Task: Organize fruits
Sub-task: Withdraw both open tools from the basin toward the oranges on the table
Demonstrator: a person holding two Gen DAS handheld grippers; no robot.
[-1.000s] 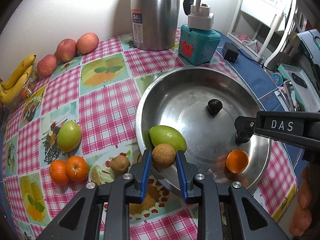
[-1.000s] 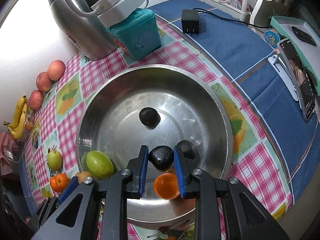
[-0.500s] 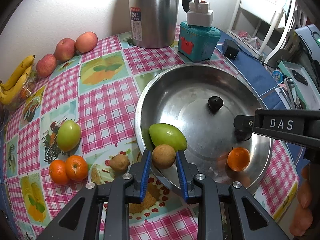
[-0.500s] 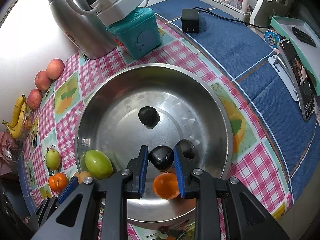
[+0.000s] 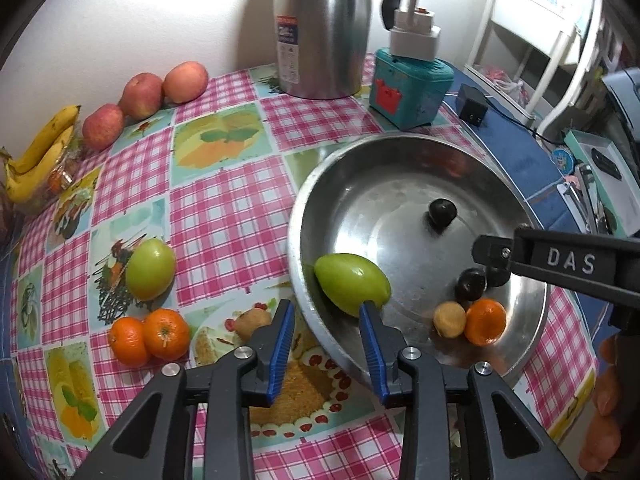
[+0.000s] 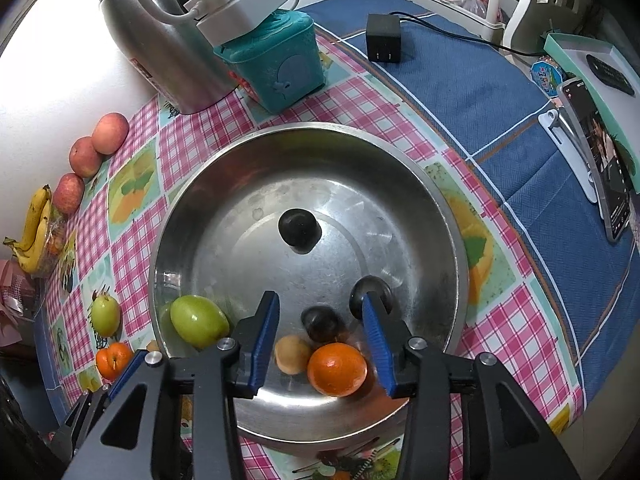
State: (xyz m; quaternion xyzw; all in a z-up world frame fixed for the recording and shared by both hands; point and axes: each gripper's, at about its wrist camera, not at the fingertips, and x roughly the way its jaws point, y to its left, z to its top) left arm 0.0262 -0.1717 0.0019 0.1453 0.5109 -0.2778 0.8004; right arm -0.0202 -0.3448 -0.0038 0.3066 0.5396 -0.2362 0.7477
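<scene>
A steel bowl (image 5: pixel 416 152) (image 6: pixel 224 172) holds a green mango (image 5: pixel 351 289) (image 6: pixel 199 322), a tan round fruit (image 5: pixel 449 319) (image 6: pixel 292 354), an orange (image 5: pixel 485 321) (image 6: pixel 337 369) and a dark plum (image 5: pixel 471 285) (image 6: pixel 322 323). My left gripper (image 5: pixel 326 330) is open and empty over the bowl's near rim. My right gripper (image 6: pixel 318 332) is open and empty above the plum. On the cloth lie a green fruit (image 5: pixel 151 268), two oranges (image 5: pixel 150 335) and a brown kiwi (image 5: pixel 252 322).
The bowl's centre has a black knob (image 6: pixel 299 225). Three apples (image 5: pixel 144 98) and bananas (image 5: pixel 38 152) line the wall at left. A steel kettle (image 5: pixel 320 24), a teal box (image 5: pixel 412 84), a black charger (image 6: pixel 383 38) and a phone (image 6: pixel 600 160) stand behind and right.
Both grippers opened. The left one let go of the tan fruit, which now lies beside the orange. The right one let go of the dark plum, which now rests in the bowl.
</scene>
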